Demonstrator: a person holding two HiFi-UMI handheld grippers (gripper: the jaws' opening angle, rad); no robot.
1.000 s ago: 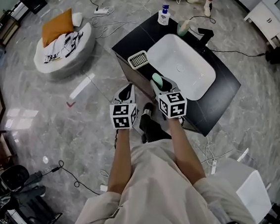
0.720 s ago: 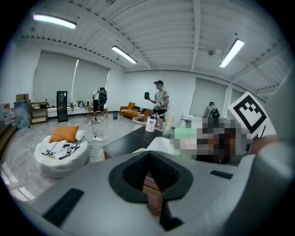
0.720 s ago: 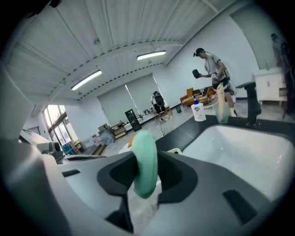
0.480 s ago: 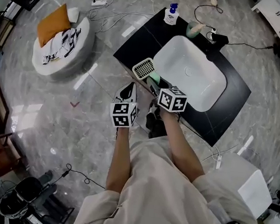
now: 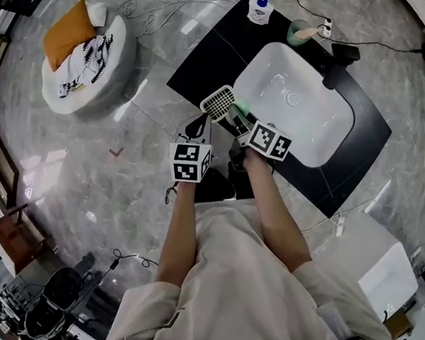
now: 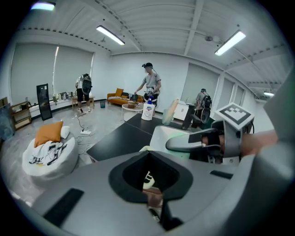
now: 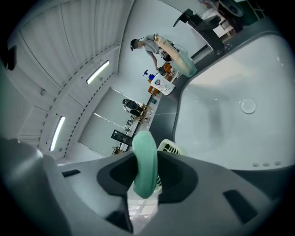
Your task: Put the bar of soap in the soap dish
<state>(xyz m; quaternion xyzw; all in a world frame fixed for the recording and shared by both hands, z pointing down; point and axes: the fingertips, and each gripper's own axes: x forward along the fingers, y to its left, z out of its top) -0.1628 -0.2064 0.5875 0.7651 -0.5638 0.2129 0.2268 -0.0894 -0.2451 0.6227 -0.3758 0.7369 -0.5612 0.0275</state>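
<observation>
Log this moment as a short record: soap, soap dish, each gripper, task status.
soap: green bar of soap, on edge, clamped between the jaws
holder: right gripper, shut on the bar
soap dish: white slatted soap dish, empty, on the black counter left of the white sink
soap vs dish: right beside the dish, not yet in it
left gripper: holds nothing, jaws about together, near the counter's edge
status: bar not yet placed

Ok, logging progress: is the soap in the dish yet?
Out. The green soap is clamped in the right hand-held gripper, short of the white soap dish.
</observation>
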